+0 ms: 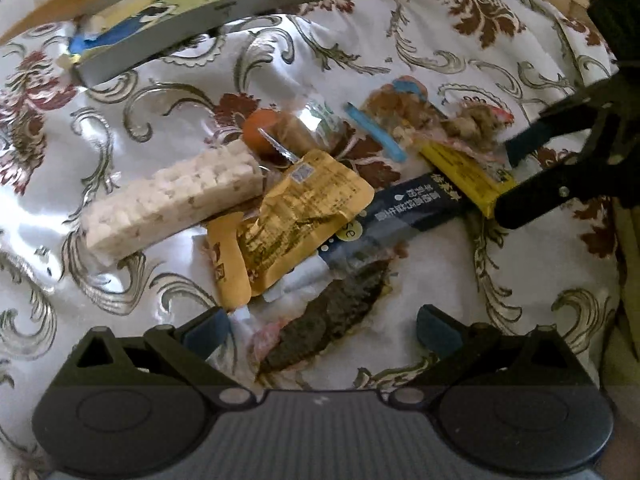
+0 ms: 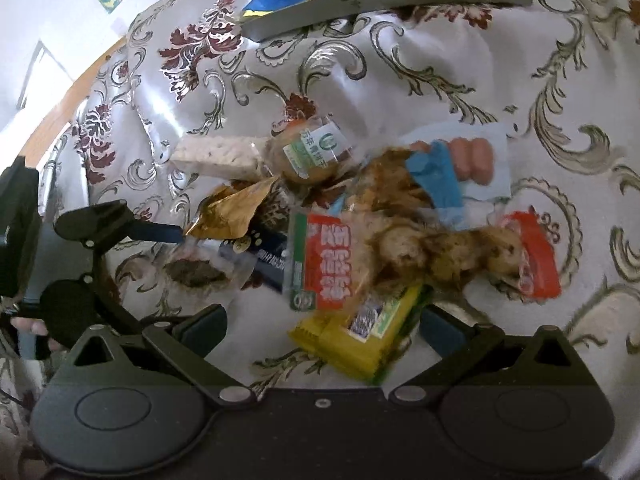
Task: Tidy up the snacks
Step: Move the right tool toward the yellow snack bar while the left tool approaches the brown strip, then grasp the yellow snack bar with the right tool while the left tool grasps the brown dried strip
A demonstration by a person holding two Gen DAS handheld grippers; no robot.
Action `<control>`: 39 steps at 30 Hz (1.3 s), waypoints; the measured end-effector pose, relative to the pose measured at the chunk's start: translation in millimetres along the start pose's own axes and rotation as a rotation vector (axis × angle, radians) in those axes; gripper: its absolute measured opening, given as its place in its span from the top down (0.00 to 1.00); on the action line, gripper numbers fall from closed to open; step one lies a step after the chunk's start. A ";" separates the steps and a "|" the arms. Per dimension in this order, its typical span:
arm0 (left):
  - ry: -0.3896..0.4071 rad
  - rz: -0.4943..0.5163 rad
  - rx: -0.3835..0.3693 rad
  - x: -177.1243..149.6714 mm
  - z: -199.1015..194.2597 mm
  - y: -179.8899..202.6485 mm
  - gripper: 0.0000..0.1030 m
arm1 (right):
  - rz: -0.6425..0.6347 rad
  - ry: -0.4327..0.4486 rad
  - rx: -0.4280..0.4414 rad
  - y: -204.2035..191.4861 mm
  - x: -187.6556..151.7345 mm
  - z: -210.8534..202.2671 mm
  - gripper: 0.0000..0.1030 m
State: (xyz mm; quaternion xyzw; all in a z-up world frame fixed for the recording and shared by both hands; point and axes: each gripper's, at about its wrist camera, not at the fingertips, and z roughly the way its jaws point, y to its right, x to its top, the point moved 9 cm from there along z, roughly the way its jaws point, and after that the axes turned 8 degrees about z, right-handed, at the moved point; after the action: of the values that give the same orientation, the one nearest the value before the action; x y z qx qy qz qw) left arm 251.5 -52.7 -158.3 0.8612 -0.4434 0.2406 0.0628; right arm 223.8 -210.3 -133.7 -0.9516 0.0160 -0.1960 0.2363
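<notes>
Many snacks: a loose heap of small packets lies on a floral tablecloth, around the middle of the tabletop, well short of the far edge; several overlap.
Left gripper: jaws wide apart and empty, hovering at the near side of the heap; a clear packet of dark dried food lies between its fingers, not pinched.
Right gripper: jaws wide apart and empty; the corner of a yellow packet sits between its fingers, untouched as far as can be seen.
Puffed rice bar: pale, blocky, at the left of the heap; looks light, stiff and crumbly; best taken across its short width, gently.
Gold foil pouch: crinkled and shiny, lying partly over a dark blue wrapper; likely slippery and soft; a flat sealed edge offers the surest hold.
Red-labelled bag: clear film over knobbly brown pieces; floppy and light; likely to sag if lifted by one end, so a pinch near the middle seems wiser.
Sausage packet: at the far right of the heap; plump and firm inside slick film.
Round biscuit pack: small and wrapped, beside the rice bar; probably brittle.
Grey tray: picture-lined, near the far edge, well apart from the heap; its contents are hard to make out.
</notes>
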 end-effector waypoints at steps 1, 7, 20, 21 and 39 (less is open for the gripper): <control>-0.005 -0.005 -0.011 0.3 0.8 -0.6 0.02 | 0.001 0.001 0.002 0.3 1.3 1.4 0.01; -0.015 -0.050 -0.009 -4.0 -1.5 -3.4 0.14 | 0.018 -0.002 -0.018 5.4 0.2 4.0 0.08; -0.079 -0.149 0.049 -5.9 -11.0 7.8 0.40 | -0.057 0.013 -0.136 7.4 -5.0 9.0 0.30; -0.082 -0.151 0.057 -5.5 -11.2 8.4 0.41 | -0.057 0.013 -0.135 7.4 -4.9 8.8 0.30; -0.016 -0.312 0.114 17.0 -30.1 -13.6 0.65 | -0.119 0.066 -0.006 -22.3 -7.8 -3.7 0.32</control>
State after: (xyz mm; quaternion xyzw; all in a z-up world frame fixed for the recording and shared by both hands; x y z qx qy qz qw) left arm 259.8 -47.4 -122.4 0.9236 -0.2903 0.2458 0.0469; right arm 213.8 -191.2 -123.3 -0.9446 -0.0321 -0.2408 0.2207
